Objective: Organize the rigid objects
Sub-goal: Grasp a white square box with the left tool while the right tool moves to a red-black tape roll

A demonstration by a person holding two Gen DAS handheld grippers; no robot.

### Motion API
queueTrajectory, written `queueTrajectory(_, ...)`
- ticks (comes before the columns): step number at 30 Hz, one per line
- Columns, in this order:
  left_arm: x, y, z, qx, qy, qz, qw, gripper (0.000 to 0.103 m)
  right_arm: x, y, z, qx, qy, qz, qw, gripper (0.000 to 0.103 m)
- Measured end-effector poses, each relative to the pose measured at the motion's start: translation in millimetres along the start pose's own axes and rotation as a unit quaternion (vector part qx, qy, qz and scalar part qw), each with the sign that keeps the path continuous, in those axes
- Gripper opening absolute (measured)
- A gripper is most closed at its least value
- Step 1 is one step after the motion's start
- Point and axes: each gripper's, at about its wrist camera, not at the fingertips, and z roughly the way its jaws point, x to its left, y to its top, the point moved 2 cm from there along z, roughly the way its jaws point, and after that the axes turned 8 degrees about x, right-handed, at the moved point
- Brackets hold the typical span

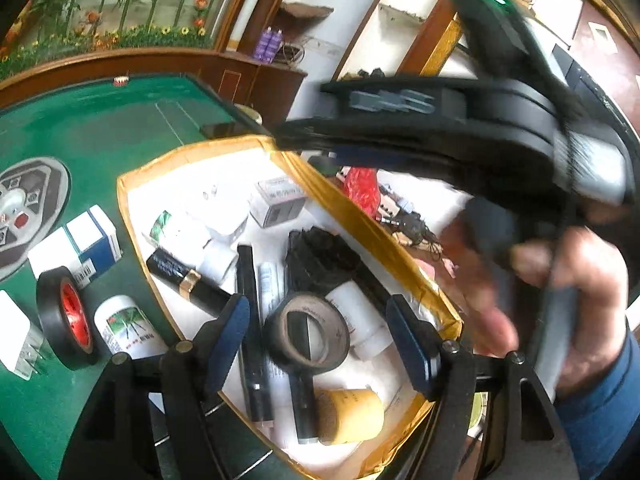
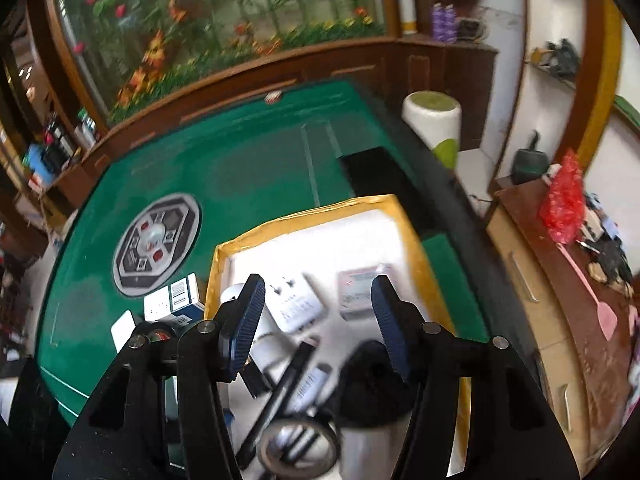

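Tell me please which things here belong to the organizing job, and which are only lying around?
Job:
box with yellow rim
tape roll inside it
red-core tape roll on the table
white bottle
blue-white carton
white plug adapter

Lying about:
red bag on the side cabinet
pink swatter
purple bottles

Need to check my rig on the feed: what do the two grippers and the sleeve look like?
Both the left gripper and right gripper have black angular frames, silver pivot bolts and dark blue ribbed pads on the jaws. A blue sleeve covers the wrist.
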Motion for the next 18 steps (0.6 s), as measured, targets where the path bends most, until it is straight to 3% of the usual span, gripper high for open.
queueTrajectory(4,2.8,1.3,-6.7,-0.025,0.006,0.005,0.9997,0.072,-19.8,-23.3,-36.4,-0.034,0.003,0.058,0.998,0.056)
queueTrajectory(8,4.9,3.6,-11.6,-0.042,0.020,0.011,0.9989,0.072,-28.5,-67.4,-74.5,-0.068,0.016,0.109,0.992,0.056)
queueTrajectory(13,16.9,0.6,-34.2,-0.062,0.038,0.016,0.9973,0.072,-10.4,-116.1,-104.7,-0.088,0.041,0.101,0.990,0.056)
queueTrajectory(18,49.5,-3.8,-61.6,-0.051,0.026,-0.010,0.9983,0.072,12.5,-133.9,-117.5,-0.100,0.058,0.075,0.990,0.061)
